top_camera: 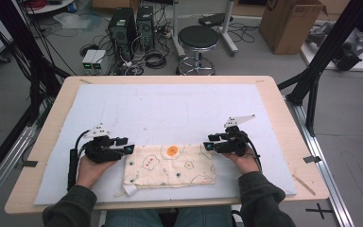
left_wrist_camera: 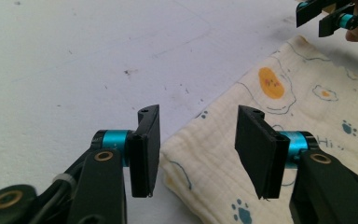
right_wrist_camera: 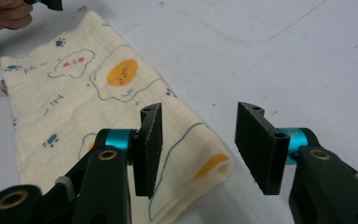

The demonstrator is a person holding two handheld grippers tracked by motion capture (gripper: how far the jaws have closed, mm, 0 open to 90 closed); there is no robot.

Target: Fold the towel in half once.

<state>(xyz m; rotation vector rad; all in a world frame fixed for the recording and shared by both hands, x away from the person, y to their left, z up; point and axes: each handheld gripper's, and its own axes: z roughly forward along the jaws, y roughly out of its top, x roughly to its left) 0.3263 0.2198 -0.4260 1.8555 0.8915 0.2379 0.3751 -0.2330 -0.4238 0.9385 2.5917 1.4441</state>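
A pale mat point(top_camera: 170, 104) is covering the worktop point(top_camera: 283, 118), a folded cloth point(top_camera: 170, 165) lying at 6 o'clock. The left claw point(top_camera: 128, 149) and right claw point(top_camera: 209, 146) are gaping wide, holding nothing, flanking its far corners, seemingly for pinching them.

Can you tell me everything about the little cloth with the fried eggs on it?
The cloth is cream-coloured and looks soft and crinkly, like thin cotton. It has drawings of fried eggs with orange yolks, small blue paw prints and a white cloud shape with pink cheeks. It is folded into a thick rectangle and lies flat on the pale mat, near the person's edge of the table. A small white tag sticks out at one near corner. The left gripper and right gripper hover open at its two far corners, not pinching it.
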